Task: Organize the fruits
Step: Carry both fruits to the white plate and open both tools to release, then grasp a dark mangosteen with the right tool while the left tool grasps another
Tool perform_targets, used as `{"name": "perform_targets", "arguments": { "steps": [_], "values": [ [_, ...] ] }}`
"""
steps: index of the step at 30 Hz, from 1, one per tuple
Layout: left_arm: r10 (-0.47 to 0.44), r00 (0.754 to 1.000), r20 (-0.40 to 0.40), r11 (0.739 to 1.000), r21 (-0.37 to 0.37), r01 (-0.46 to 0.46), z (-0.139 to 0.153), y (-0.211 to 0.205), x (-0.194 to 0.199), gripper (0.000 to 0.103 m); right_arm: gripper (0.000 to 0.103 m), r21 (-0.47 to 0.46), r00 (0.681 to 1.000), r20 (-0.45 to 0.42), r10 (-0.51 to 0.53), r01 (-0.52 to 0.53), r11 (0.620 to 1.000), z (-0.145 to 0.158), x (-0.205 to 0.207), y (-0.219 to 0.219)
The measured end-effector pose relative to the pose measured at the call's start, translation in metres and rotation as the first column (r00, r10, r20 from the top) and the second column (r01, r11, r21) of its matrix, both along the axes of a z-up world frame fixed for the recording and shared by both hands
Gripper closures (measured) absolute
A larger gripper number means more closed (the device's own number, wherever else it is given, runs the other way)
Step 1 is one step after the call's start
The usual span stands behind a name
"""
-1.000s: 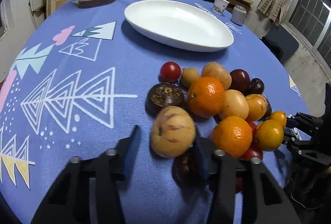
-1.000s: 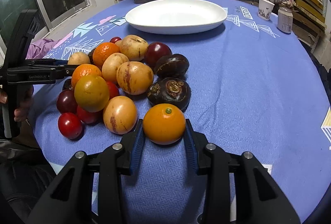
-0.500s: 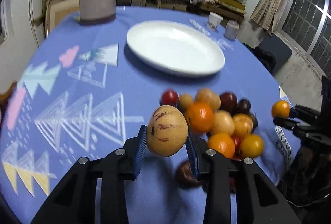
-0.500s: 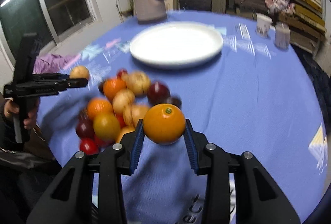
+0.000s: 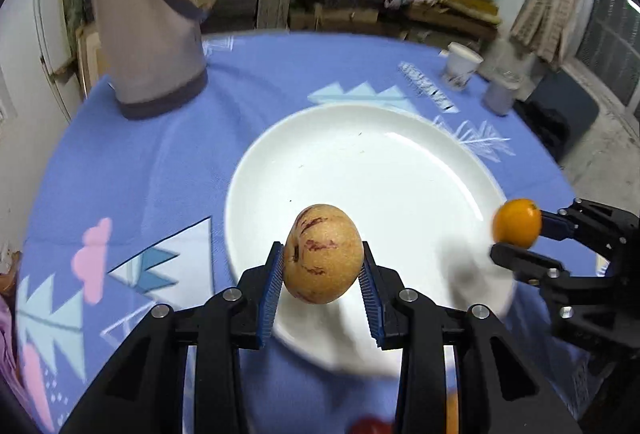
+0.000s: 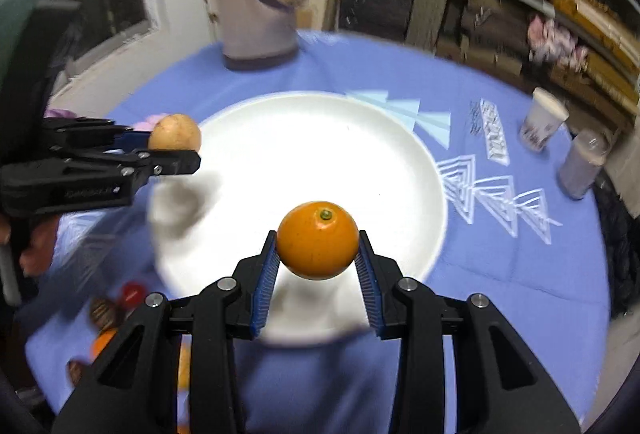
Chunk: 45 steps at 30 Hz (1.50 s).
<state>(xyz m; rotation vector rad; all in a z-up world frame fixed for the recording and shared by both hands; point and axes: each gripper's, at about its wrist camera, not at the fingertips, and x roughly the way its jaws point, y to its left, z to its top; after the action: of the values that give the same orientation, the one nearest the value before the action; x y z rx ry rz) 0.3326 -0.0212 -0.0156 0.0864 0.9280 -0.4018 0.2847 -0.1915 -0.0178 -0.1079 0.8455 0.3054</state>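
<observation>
- Fruits are split between the two tools: in the left wrist view, the left hand-held gripper is clamped on a tan fruit with red streaks, held in the air above the near part of the white plate.
- At the right side of this view the right hand-held gripper carries a small orange over the plate's right rim.
- A beige jug stands at the far left edge of the table; two cups sit toward the far right edge.
- In the right wrist view, the right hand-held gripper pinches the orange between its blue pads, above the near half of the bare plate.
- The left hand-held gripper comes in from the left, its tan fruit above the plate's left rim.
- Remaining fruits lie blurred near the table's near left edge.
- Risk, as a judgement: both round fruits released from this height could roll over the shallow rim or knock each other, and the two tools may collide if they lower together.
</observation>
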Motion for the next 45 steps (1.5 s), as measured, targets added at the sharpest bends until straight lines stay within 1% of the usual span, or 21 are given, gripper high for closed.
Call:
{"name": "perform_targets", "arguments": {
  "steps": [2,5,8,11,12,13,14,15,19,22,24,27,29,31,34,35,36,38,40,44,45],
  "values": [
    [-0.002,1.0,-0.03,1.0,0.007,0.002,-0.011,-0.006,0.017,0.066,0.066,0.0,0.999,-0.028,-0.02,0.02,1.0,-0.011,0.025,0.001],
    [-0.01,1.0,-0.012,1.0,0.007,0.01,-0.013,-0.015,0.04,0.068,0.066,-0.003,0.999,-0.036,-0.037,0.037,0.999,-0.018,0.055,0.001],
    [-0.011,1.0,-0.02,1.0,-0.002,0.011,-0.016,-0.021,0.058,0.068,0.066,0.02,0.996,-0.072,-0.049,0.05,0.999,-0.026,0.079,-0.004],
    [-0.018,1.0,-0.025,1.0,0.005,0.019,-0.019,-0.025,0.058,0.067,0.065,0.011,0.991,-0.114,-0.068,0.07,0.997,-0.033,0.09,-0.007],
    [-0.024,0.999,-0.022,1.0,-0.001,0.024,-0.018,-0.025,0.056,0.059,0.058,0.003,0.99,-0.112,-0.08,0.081,0.997,-0.031,0.088,-0.008],
    [-0.026,0.999,-0.02,1.0,-0.01,0.026,-0.016,-0.023,0.052,0.052,0.053,0.0,0.992,-0.081,-0.1,0.1,0.995,-0.026,0.081,-0.011],
    [-0.018,1.0,-0.013,1.0,-0.012,0.018,-0.014,-0.022,0.049,0.04,0.047,0.012,0.993,-0.056,-0.103,0.104,0.995,-0.022,0.074,-0.012],
    [-0.008,1.0,0.001,1.0,-0.017,0.008,-0.01,-0.019,0.044,0.036,0.045,0.039,0.995,-0.028,-0.097,0.098,0.994,-0.016,0.064,-0.016],
    [-0.028,0.999,0.038,0.998,-0.049,0.03,0.007,-0.009,0.011,0.034,0.04,0.099,0.996,0.036,-0.08,0.077,0.992,0.007,0.02,-0.029],
    [-0.046,0.996,0.079,0.998,-0.035,0.049,0.017,0.0,-0.023,0.026,0.029,0.129,0.995,0.082,-0.056,0.045,0.991,0.02,-0.026,-0.036],
    [-0.046,0.993,0.108,0.998,-0.036,0.05,0.02,0.009,-0.045,0.023,0.016,0.125,0.992,0.115,-0.046,0.031,0.992,0.025,-0.06,-0.04],
    [-0.032,0.989,0.144,0.999,-0.031,0.037,0.02,0.023,-0.078,0.022,0.009,0.064,0.983,0.181,-0.04,0.029,0.998,0.022,-0.111,-0.043],
    [-0.018,0.989,0.144,0.999,-0.039,0.024,0.016,0.032,-0.098,0.022,0.008,0.055,0.983,0.18,-0.041,0.032,0.998,0.015,-0.137,-0.044],
    [-0.01,0.992,0.127,0.999,-0.046,0.016,0.011,0.039,-0.114,0.022,0.008,0.077,0.987,0.148,-0.066,0.055,0.996,0.003,-0.156,-0.049],
    [0.017,0.995,0.102,0.998,-0.066,-0.01,0.002,0.053,-0.135,0.022,0.009,0.08,0.992,0.1,-0.076,0.069,0.994,-0.014,-0.179,-0.053],
    [0.025,0.996,0.091,0.997,-0.078,-0.017,-0.001,0.057,-0.141,0.021,0.013,0.077,0.993,0.087,-0.074,0.067,0.995,-0.019,-0.182,-0.054],
    [0.032,0.997,0.075,0.996,-0.091,-0.025,-0.005,0.061,-0.148,0.021,0.025,0.076,0.997,0.053,-0.057,0.053,0.996,-0.025,-0.188,-0.054],
    [0.039,0.998,0.056,0.995,-0.095,-0.033,-0.01,0.065,-0.156,0.021,0.037,0.067,1.0,0.0,-0.027,0.027,0.997,-0.036,-0.193,-0.052],
    [0.042,0.998,0.042,0.996,-0.081,-0.038,-0.015,0.067,-0.164,0.021,0.038,0.04,1.0,-0.017,-0.012,0.012,0.999,-0.043,-0.197,-0.045],
    [0.041,0.999,0.031,0.997,-0.066,-0.039,-0.022,0.068,-0.177,0.021,0.038,0.033,0.999,-0.02,0.031,-0.03,0.999,-0.049,-0.202,-0.03],
    [0.032,0.999,0.03,0.998,-0.063,-0.03,-0.023,0.069,-0.18,0.021,0.043,0.026,0.999,-0.022,0.035,-0.034,0.999,-0.05,-0.201,-0.026]
  ]
}}
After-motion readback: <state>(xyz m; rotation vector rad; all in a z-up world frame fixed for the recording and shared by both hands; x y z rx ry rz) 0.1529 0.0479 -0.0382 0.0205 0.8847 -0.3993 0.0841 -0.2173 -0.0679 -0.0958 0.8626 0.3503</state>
